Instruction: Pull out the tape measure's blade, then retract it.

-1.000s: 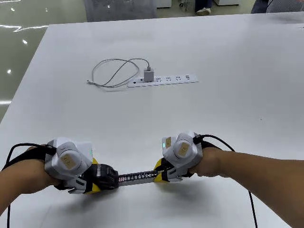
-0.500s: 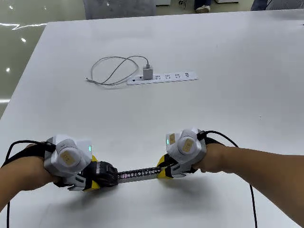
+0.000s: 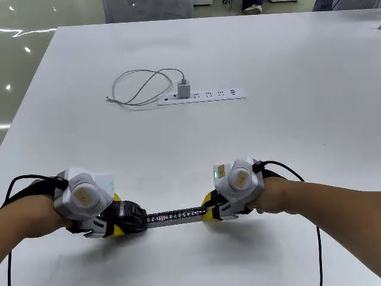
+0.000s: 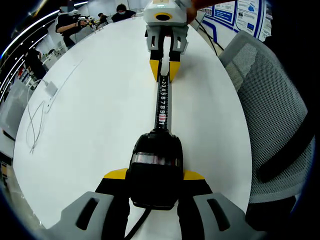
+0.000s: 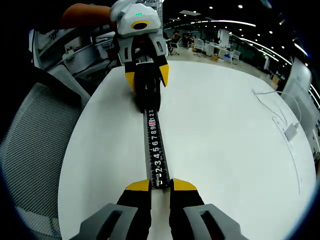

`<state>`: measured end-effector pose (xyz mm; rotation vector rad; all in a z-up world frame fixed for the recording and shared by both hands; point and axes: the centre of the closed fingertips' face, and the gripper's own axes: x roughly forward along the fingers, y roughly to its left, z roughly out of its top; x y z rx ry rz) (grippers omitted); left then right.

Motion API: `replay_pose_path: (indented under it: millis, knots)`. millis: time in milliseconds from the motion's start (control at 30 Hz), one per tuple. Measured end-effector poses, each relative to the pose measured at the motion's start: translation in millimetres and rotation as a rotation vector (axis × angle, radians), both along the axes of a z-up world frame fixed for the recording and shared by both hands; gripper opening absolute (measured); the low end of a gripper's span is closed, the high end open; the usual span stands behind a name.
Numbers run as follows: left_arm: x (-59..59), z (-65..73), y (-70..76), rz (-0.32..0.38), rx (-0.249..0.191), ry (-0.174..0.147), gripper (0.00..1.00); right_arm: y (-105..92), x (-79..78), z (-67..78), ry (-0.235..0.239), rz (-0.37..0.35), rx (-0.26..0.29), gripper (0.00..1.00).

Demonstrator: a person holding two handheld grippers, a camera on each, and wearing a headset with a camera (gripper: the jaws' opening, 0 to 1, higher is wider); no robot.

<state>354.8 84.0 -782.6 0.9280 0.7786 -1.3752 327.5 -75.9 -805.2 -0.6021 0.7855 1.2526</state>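
the tape measure (image 3: pixel 128 216), a black case, lies low on the white table (image 3: pixel 268 71), toward 7 o'clock in the head view and close to the near edge. its blade (image 3: pixel 175 215) is drawn out a short way and runs from the case toward 3 o'clock, just above the tabletop, the printed numbers facing up. in the left gripper view the case (image 4: pixel 156 167) sits at 6 o'clock and the blade (image 4: pixel 163 102) leads straight up toward 12 o'clock.

the left gripper (image 3: pixel 119 220) grips the case from the 9 o'clock side; its yellow-tipped jaws stand apart by the width of the case and press on both its flanks, as its own view shows (image 4: pixel 156 175). the right gripper (image 3: pixel 208 210) meets the blade's free end from the 3 o'clock side. in the right gripper view (image 5: pixel 160 186) its jaws are drawn almost together, pinching the tip of the blade (image 5: pixel 154 150) between them, with the low numbers nearest the tips. the two grippers face each other along the blade: the right gripper (image 4: pixel 165 67) appears at 12 o'clock in the left gripper view, the left gripper (image 5: pixel 146 75) at 12 o'clock in the right gripper view.

well apart from the tape, toward 12 o'clock in the head view, lies a white power strip (image 3: pixel 205 95) with a charger (image 3: pixel 184 90) plugged in at its 9 o'clock end and a looped cable (image 3: pixel 137 89) beside it. a grey mesh chair (image 4: pixel 272 115) stands at the table's edge.
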Motion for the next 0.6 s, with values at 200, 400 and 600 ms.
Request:
replay_pose_path:
  millis: [200, 400, 600]
  knots:
    - [-0.3, 0.0, 0.0, 0.001, 0.0, 0.0, 0.32, -3.8, -1.0, 0.8, 0.001, -0.005, 0.0, 0.09]
    - [-0.7, 0.1, 0.0, 0.003, 0.001, 0.0, 0.32, -7.3, -1.3, 0.9, 0.0, -0.011, -0.001, 0.09]
    - [-0.3, -0.3, 0.1, 0.0, 0.0, -0.002, 0.32, -9.9, -1.4, -0.2, 0.004, -0.02, 0.001, 0.09]
